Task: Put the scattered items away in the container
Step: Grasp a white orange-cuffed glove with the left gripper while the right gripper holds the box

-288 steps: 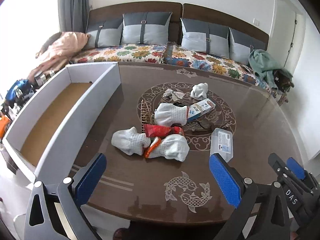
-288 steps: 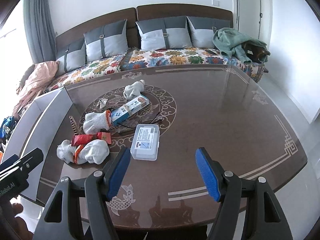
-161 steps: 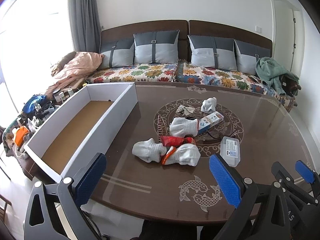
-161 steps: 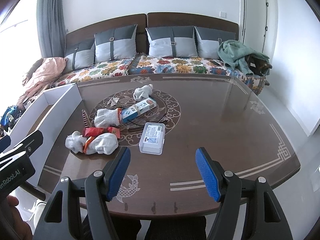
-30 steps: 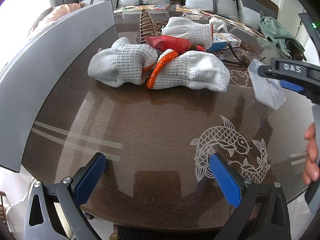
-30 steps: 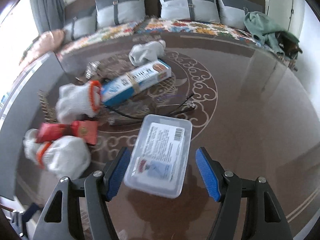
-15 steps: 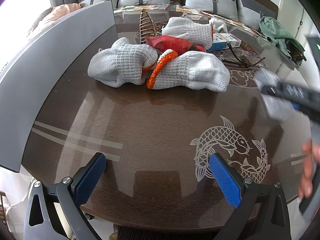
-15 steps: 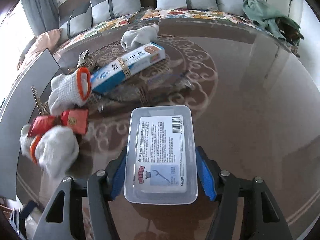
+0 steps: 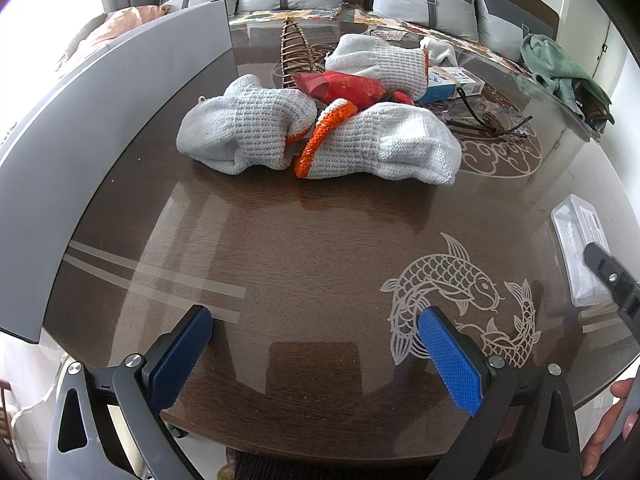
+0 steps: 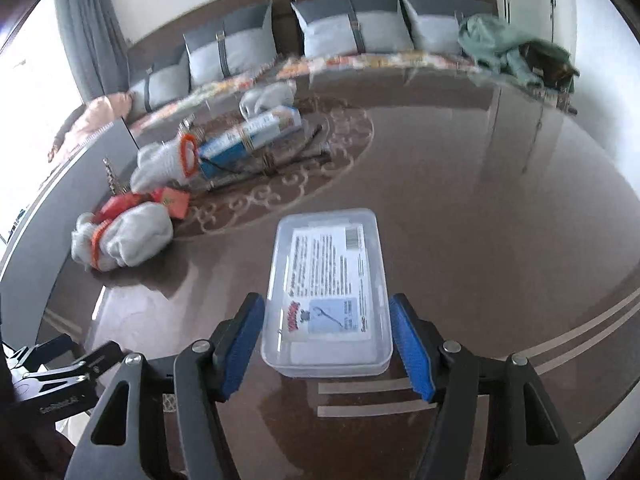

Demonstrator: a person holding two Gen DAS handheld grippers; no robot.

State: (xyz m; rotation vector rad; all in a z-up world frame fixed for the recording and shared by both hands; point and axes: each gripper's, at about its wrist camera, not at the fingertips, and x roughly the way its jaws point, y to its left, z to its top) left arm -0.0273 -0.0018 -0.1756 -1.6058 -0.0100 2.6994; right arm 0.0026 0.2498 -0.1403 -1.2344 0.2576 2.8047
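Clear plastic box (image 10: 329, 292), labelled lid up, sits lower centre of the right wrist view, between the blue pads of the right gripper (image 10: 328, 344). Its jaws are opening; the pads look just beside the box's long sides, contact not clear. In the left wrist view the same box shows at the right edge.

Left gripper (image 9: 316, 356) hangs wide over bare table (image 9: 280, 240) at the bottom of its frame, nothing between the pads.

Pile upper centre of the left view: two white knit gloves with orange cuffs (image 9: 320, 140), red packet (image 9: 344, 86) behind them, third glove (image 9: 380, 66), blue-and-white carton (image 9: 452, 82), dark cable (image 9: 488, 120).

Grey container wall (image 9: 100, 128) runs along the left edge.

A person's fingers (image 9: 616, 420) show at lower right.
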